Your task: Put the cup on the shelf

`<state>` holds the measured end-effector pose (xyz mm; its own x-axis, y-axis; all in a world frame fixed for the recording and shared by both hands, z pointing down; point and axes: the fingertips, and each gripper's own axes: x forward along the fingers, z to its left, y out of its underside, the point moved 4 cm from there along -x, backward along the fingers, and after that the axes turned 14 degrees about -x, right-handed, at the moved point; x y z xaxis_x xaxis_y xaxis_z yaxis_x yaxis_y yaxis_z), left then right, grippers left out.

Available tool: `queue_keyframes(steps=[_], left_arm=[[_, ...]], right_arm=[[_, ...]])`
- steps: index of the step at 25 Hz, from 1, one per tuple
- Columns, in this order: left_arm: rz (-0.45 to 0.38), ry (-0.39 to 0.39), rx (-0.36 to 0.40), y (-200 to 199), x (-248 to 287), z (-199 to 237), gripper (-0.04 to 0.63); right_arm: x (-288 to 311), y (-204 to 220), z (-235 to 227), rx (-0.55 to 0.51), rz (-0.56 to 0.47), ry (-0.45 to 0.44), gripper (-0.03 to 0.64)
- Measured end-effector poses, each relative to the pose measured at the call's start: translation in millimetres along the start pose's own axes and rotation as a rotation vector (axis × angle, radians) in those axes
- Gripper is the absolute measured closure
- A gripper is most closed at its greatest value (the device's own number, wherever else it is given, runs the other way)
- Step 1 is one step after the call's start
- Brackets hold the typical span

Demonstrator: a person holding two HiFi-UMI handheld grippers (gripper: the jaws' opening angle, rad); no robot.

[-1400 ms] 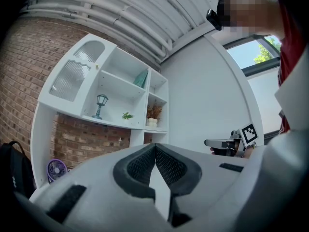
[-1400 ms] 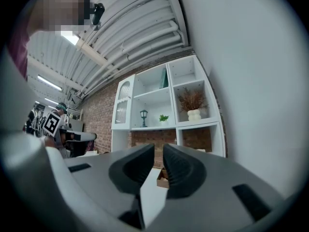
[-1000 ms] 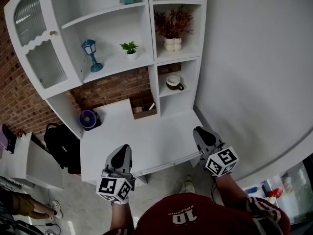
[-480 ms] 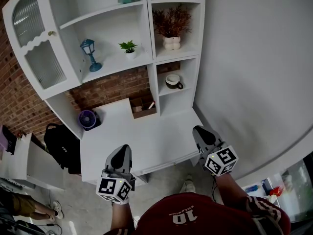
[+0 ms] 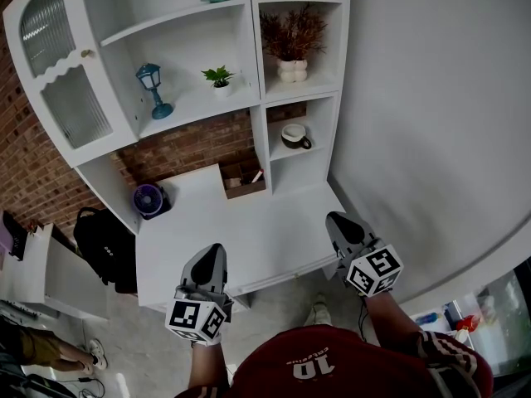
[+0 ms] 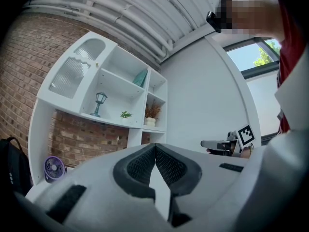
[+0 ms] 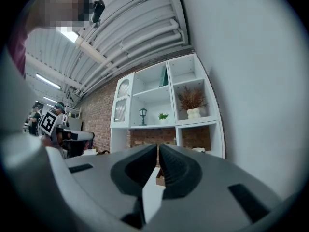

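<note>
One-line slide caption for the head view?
Cup sits on the lower right shelf; left tongs and right tongs hover empty over the desk, right jaws just closing.

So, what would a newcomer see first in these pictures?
The tall white shelf against the brick wall draws the eye, with a cup in its lower right compartment. Nearer, at the front edge of the white desk, the left gripper and the right gripper hold nothing. The right one's jaws have just been closing, empty.
</note>
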<state>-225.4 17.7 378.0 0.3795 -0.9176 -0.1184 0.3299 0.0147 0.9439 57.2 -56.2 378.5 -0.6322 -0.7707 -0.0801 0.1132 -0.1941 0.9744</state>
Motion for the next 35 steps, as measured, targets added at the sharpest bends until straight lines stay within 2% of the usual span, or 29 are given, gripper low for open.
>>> queue_keyframes(steps=[15,26,35], left_arm=[[0.006,0.015,0.001,-0.4,3.9,-0.3,0.594],[0.011,0.017,0.0,0.5,3.2,-0.7,0.594],[0.025,0.012,-0.01,6.7,3.4,1.9,0.594]], right_arm=[[5.4,-0.4,2.2,-0.006,0.011,0.0,0.615],[6.6,-2.0,12.9,-0.082,0.021,-0.024,0.616],[6.8,-0.7,20.9,-0.101,0.011,-0.062,0.615]])
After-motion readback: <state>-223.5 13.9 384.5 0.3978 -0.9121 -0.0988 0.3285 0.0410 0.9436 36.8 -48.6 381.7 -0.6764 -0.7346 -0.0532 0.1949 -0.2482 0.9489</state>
